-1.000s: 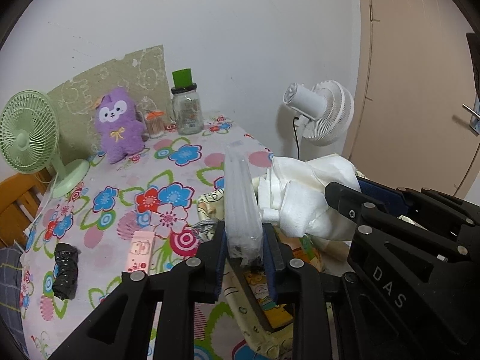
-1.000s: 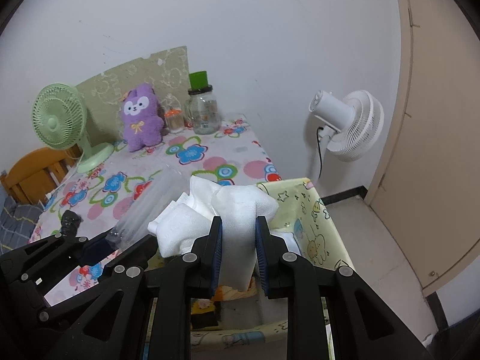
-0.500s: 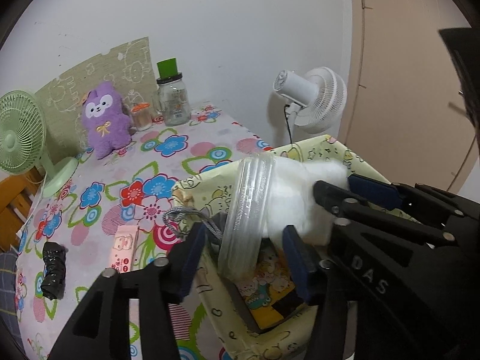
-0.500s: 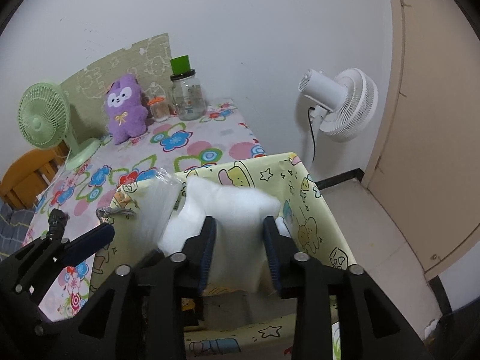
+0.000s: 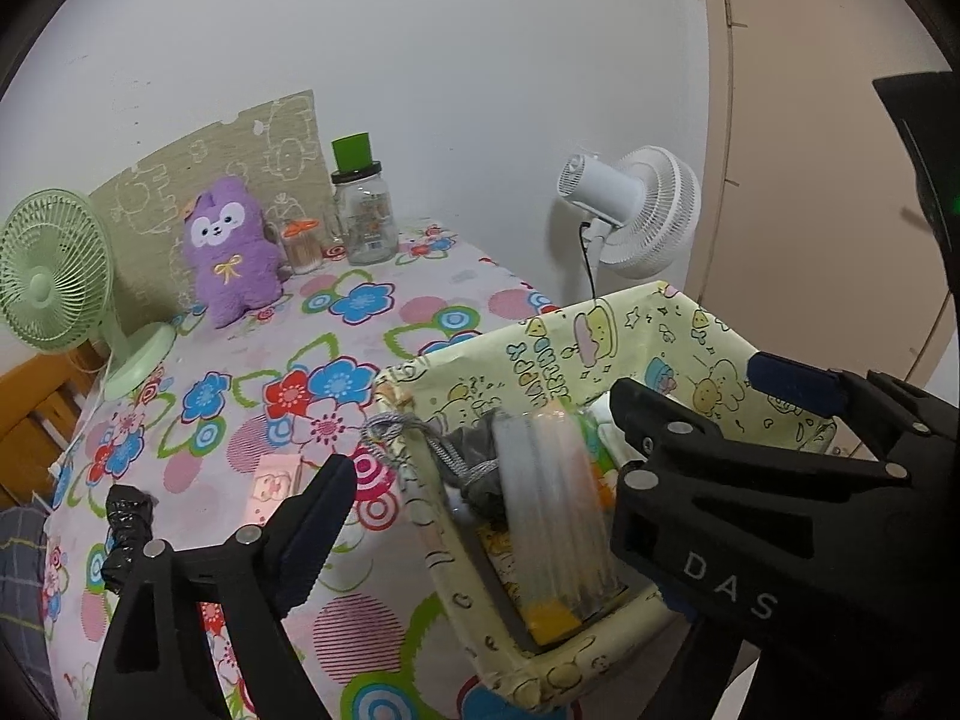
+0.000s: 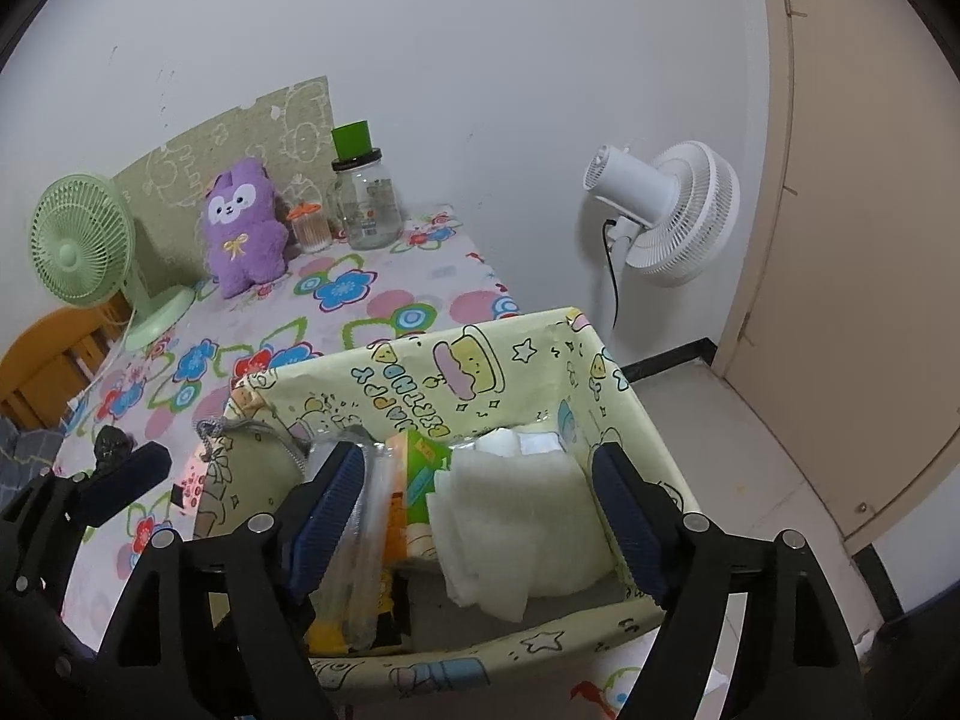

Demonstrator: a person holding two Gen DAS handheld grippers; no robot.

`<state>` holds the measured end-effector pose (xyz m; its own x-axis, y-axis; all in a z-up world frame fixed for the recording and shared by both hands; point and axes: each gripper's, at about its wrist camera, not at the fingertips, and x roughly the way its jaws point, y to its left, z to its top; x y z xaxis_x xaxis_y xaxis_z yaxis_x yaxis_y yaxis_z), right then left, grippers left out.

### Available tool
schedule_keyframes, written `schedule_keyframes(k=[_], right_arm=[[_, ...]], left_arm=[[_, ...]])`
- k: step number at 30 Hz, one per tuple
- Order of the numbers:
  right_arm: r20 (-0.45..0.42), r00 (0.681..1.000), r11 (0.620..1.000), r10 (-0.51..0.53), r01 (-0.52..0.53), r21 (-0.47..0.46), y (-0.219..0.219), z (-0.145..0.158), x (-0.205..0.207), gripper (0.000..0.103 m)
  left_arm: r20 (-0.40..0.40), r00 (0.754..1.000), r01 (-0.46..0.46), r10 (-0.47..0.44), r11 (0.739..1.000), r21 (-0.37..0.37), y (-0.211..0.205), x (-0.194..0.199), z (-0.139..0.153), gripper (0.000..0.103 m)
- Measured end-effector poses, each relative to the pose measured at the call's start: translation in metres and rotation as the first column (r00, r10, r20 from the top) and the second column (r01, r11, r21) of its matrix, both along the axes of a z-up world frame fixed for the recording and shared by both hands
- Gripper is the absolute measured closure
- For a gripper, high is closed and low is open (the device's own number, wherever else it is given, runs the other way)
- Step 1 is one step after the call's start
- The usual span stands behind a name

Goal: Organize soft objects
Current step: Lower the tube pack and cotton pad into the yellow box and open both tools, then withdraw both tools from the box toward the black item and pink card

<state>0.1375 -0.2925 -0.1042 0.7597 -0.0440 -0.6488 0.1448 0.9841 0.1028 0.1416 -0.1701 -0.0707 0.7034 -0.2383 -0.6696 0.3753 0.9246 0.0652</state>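
Release is finishing: both the left tool [image 5: 480, 492] and right tool [image 6: 480, 504] have just been spreading, their jaws touching nothing, the clear bag [image 5: 555, 516] and white cloth [image 6: 516, 528] lying inside the yellow basket [image 6: 510, 372], so next they are likely lifting clear toward the purple plush [image 6: 243, 228] on the tabletop [image 5: 372, 324].

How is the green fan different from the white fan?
The green fan stands on the flowery table; the white fan is off the table, by the wall. The green fan shows its front grille; the white fan shows its motor back, with a black cord. Both have round cages.
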Motion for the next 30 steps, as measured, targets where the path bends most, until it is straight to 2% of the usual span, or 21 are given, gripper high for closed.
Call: schedule_keyframes(k=[16, 30], right_arm=[[0.045, 0.999, 1.000, 0.012, -0.011, -0.026, 0.028, 0.016, -0.015, 0.008], [0.080, 0.997, 0.999, 0.019, -0.016, -0.038, 0.052, 0.029, -0.028, 0.005]], left_arm=[[0.030, 0.999, -0.044, 0.045, 0.999, -0.023, 0.030, -0.014, 0.011, 0.005], [0.047, 0.997, -0.060, 0.063, 0.997, -0.049, 0.056, -0.024, 0.022, 0.000]])
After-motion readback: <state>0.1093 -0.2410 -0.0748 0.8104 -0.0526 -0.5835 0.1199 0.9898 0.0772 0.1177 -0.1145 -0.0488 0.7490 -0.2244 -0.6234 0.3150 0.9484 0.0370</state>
